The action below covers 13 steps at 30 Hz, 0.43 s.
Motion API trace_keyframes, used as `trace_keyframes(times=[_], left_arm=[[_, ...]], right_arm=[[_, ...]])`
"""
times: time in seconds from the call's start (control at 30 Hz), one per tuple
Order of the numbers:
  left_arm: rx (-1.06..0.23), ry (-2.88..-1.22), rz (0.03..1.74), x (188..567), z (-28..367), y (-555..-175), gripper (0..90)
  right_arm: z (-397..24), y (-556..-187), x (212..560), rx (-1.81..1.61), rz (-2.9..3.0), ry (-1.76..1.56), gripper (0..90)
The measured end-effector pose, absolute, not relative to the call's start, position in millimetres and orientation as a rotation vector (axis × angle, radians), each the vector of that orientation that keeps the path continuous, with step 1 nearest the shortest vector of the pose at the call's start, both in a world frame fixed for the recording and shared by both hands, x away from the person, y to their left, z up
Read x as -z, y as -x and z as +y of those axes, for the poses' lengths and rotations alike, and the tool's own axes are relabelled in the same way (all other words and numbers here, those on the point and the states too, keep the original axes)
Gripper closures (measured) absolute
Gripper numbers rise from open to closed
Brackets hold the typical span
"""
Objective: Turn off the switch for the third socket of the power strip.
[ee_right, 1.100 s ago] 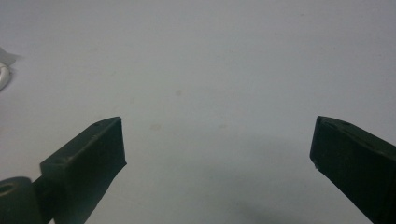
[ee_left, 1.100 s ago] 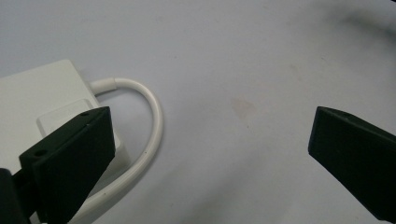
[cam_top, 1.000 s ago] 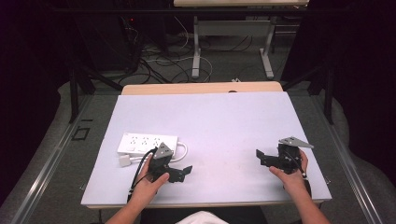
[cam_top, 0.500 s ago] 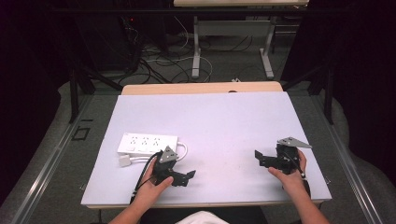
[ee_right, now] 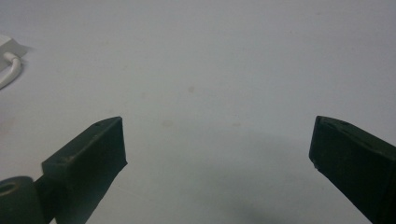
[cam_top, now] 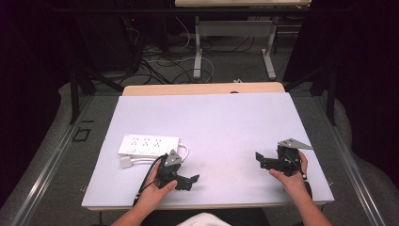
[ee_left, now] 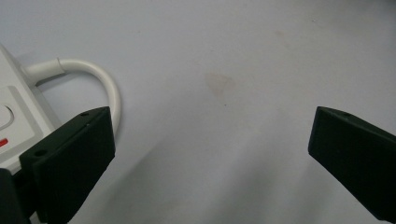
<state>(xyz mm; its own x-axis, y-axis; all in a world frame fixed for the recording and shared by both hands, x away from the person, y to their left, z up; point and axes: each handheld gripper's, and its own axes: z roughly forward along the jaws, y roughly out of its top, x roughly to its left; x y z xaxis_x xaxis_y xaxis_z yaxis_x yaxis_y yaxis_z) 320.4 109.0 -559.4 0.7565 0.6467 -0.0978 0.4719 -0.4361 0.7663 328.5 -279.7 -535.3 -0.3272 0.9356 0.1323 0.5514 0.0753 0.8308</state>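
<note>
White tabletop [cam_top: 221, 127] spreads under both tools, with a few faint stains on it. Next in size, the white power strip [cam_top: 148, 145] lies flat near the left edge, its cord [cam_top: 183, 149] looping out at the right end toward a small plug [cam_top: 126, 162], which seems to rest just in front of the strip. The left gripper [cam_top: 190, 181] sits just beside that cord, jaws spread wide and empty. The right gripper [cam_top: 261, 159], well apart from the strip, is likewise wide open over bare table.
</note>
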Motion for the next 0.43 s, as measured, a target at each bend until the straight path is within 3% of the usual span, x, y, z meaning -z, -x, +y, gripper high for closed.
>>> trace_keyframes(times=[0.43], left_arm=[[-0.263,-2.111,0.84,559.7,109.5,-321.3,0.5]], right_arm=[[-279.7,-329.7,536.5,-1.162,1.916,-1.478,3.4]])
